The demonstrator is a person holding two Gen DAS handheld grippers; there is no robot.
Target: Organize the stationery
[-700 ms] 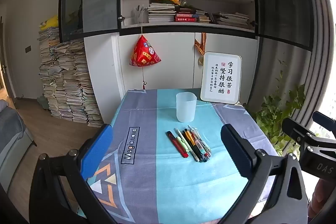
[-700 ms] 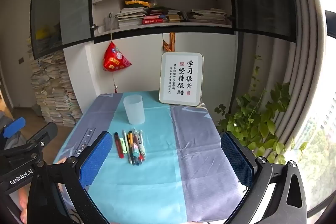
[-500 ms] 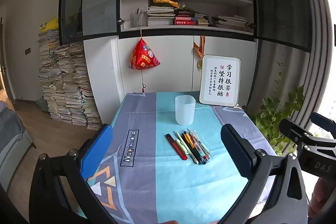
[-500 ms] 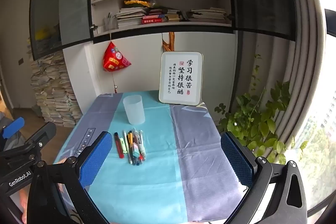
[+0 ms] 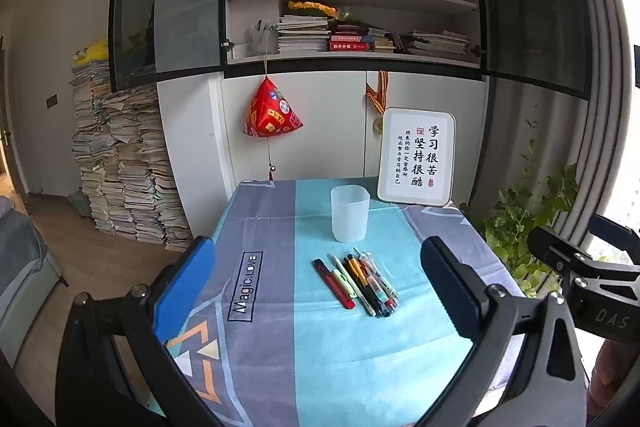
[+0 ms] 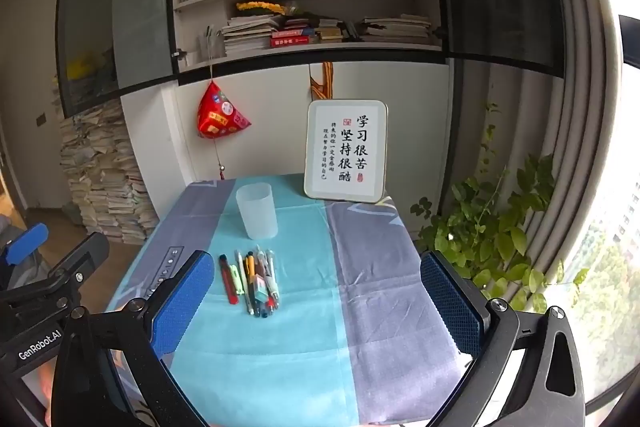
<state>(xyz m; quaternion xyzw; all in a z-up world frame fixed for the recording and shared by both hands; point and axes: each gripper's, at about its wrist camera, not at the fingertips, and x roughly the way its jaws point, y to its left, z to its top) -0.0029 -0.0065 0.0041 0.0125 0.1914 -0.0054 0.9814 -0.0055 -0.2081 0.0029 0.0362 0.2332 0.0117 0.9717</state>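
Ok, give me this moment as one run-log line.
stage: before first pick | left gripper: open, holds nothing | right gripper: open, holds nothing | pens: in a row on tablecloth | cup: upright, empty, behind pens

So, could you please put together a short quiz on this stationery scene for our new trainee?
1. True or false: the pens already stand inside the translucent cup.
2. Which lies leftmost in the row? A) the red pen B) an orange pen C) a clear pen
3. Fill in: both the left tongs and the right tongs are ____.

Key: 1 false, they lie on the tablecloth in front of it; 2 A; 3 open, holding nothing.
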